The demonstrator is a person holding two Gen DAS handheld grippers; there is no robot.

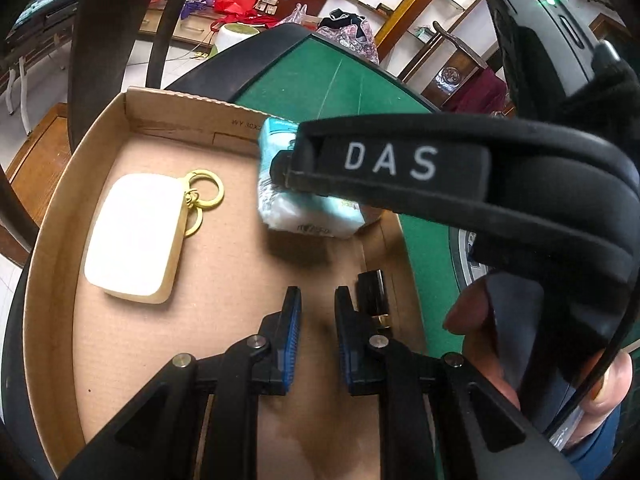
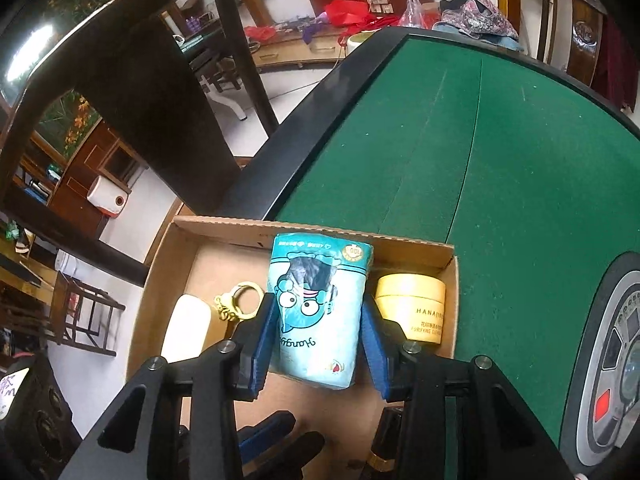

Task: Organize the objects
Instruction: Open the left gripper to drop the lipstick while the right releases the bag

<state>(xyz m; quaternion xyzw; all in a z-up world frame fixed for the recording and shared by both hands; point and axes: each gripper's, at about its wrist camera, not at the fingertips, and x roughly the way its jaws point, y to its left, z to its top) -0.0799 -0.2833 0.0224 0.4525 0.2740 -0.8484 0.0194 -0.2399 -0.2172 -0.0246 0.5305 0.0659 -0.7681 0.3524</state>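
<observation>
A shallow cardboard box (image 1: 168, 116) sits at the edge of the green table (image 2: 500, 152). In it lie a white case with gold key rings (image 1: 134, 236), a yellow jar (image 2: 412, 304) and a small black and gold tube (image 1: 372, 292). My right gripper (image 2: 320, 310) is shut on a light blue tissue pack (image 2: 318, 312) and holds it over the box; the pack also shows in the left wrist view (image 1: 304, 200). My left gripper (image 1: 318, 294) is open a little and empty, low over the box floor beside the tube.
The right gripper's black body marked DAS (image 1: 460, 184) and the hand holding it cross the left wrist view. A dark wooden chair (image 2: 132, 92) stands beyond the box. A round control panel (image 2: 616, 360) is set in the table at the right.
</observation>
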